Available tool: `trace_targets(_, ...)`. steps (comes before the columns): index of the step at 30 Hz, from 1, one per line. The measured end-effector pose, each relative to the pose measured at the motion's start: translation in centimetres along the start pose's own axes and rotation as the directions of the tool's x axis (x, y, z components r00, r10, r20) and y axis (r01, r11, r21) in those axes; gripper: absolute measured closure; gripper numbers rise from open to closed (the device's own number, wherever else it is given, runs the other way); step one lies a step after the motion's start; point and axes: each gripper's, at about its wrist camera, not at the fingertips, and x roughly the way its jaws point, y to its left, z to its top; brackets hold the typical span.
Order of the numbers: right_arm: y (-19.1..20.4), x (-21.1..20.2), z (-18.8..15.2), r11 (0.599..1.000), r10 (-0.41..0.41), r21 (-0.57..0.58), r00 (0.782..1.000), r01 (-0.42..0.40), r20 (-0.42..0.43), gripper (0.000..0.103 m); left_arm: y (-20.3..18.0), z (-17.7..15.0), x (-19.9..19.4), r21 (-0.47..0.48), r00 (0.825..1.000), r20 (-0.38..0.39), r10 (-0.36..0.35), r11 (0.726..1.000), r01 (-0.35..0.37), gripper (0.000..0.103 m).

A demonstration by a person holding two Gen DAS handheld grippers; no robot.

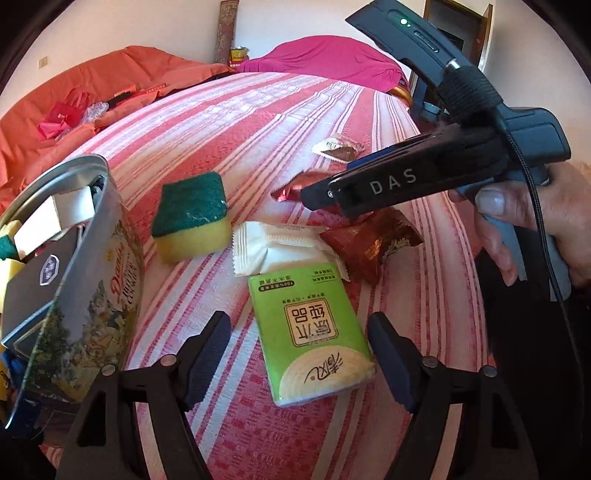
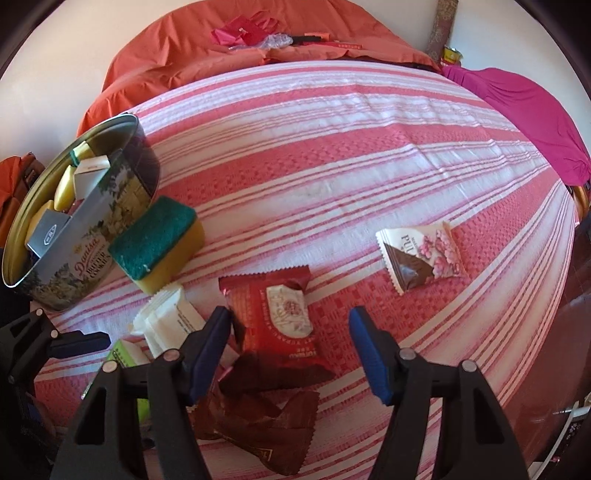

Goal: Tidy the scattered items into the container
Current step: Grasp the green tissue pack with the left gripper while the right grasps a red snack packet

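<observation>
We hold our left gripper [image 1: 299, 354] with fingers apart around the green tissue pack [image 1: 314, 339]; our right gripper [image 2: 290, 350], fingers apart, frames the red snack packet [image 2: 273, 317]; the tin [image 2: 85, 236] stands at ten o'clock.

I am working in a home, in what looks like a bedroom. The wide red-and-white striped woven bedspread [image 2: 332, 147] covers a bed that fills my view, with rumpled orange bedding [image 2: 177, 48] and a magenta cloth [image 2: 524, 110] heaped at its far side. A plain cream wall [image 1: 155, 26] stands behind, a rolled patterned rug [image 1: 226, 33] leans upright against it, and a wooden doorway [image 1: 476, 22] shows in the corner.
</observation>
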Motion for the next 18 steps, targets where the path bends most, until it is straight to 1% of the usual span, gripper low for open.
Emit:
trace_targets(1,-0.2,0.3,-0.1,1.000,-0.002,0.006,1.000,0.002,-0.013,0.041,-0.1,0.0,0.0,0.007,1.000,-0.001,0.002,1.000,-0.002,0.037)
trace_targets(2,-0.3,0.6,-0.2,1.000,0.000,0.011,1.000,0.001,-0.023,0.043,-0.1,0.1,0.1,0.015,1.000,-0.002,0.002,1.000,-0.002,0.040)
trace_targets(3,-0.3,0.7,-0.2,1.000,0.003,0.013,1.000,-0.003,-0.027,0.048,-0.2,0.1,0.0,0.020,1.000,-0.003,0.002,1.000,-0.002,0.049)
trace_targets(4,-0.4,0.8,-0.2,1.000,0.007,0.015,1.000,-0.006,-0.028,0.053,-0.2,0.1,0.0,0.022,1.000,-0.004,0.000,1.000,0.000,0.051)
trace_targets(5,-0.5,0.8,-0.3,1.000,0.014,0.018,0.999,-0.014,-0.029,0.056,-0.1,0.2,-0.1,0.018,1.000,-0.005,-0.006,1.000,0.006,0.051)
trace_targets(9,-0.3,0.8,-0.2,0.999,0.036,0.022,0.999,-0.035,-0.028,0.057,0.3,0.4,-0.1,0.011,1.000,-0.009,-0.020,1.000,0.021,0.052)
trace_targets(11,-0.3,0.7,-0.2,0.999,0.037,0.024,0.999,-0.037,-0.018,0.061,0.3,0.4,-0.2,0.007,1.000,-0.007,-0.024,1.000,0.024,0.052)
trace_targets(15,-0.5,0.0,0.1,0.998,0.037,0.045,0.999,-0.038,0.015,0.061,0.2,0.5,-0.9,0.006,0.999,0.018,-0.027,1.000,0.026,0.052)
trace_targets(18,-1.0,-0.4,0.3,0.997,0.042,0.067,0.999,-0.044,0.032,0.061,0.2,0.6,-1.5,0.011,0.999,0.041,-0.015,1.000,0.014,0.052)
